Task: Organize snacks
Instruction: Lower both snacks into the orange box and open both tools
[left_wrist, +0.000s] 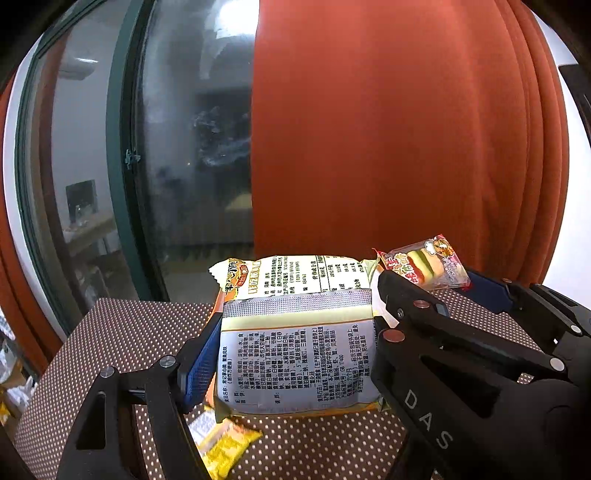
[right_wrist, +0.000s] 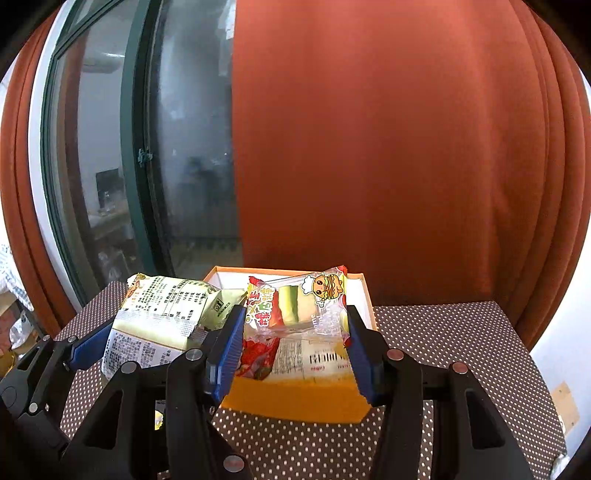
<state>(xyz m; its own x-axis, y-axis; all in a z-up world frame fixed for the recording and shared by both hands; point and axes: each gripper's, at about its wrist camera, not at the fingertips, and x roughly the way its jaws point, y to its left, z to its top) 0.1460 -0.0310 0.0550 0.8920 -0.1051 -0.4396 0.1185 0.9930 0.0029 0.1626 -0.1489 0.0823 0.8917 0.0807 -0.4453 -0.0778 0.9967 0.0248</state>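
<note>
The left tongs (left_wrist: 295, 350) squeeze a big noodle pack (left_wrist: 299, 332) between the blue pads, held up off the dotted table (left_wrist: 110, 332). The jaws stand fairly wide, because the pack is wide. The pack's long side runs from 6 to 12 o'clock in the left view, straight away from the tongs, print side up.

The right tongs (right_wrist: 291, 347) pinch a small burger candy (right_wrist: 295, 306). Its jaws are closer together. The candy hangs right over the orange box (right_wrist: 295, 402), which sits on the table at 12 o'clock from the right tongs. The candy's long side runs from 9 to 3 o'clock, across the jaws, with the burger face toward 1 o'clock.

The right hand is nearer the box, so I think the candy should drop in first. The pack is at 9 o'clock from the box and must move toward 3 o'clock. A yellow snack (left_wrist: 221, 446) lies on the table under the left tongs.
</note>
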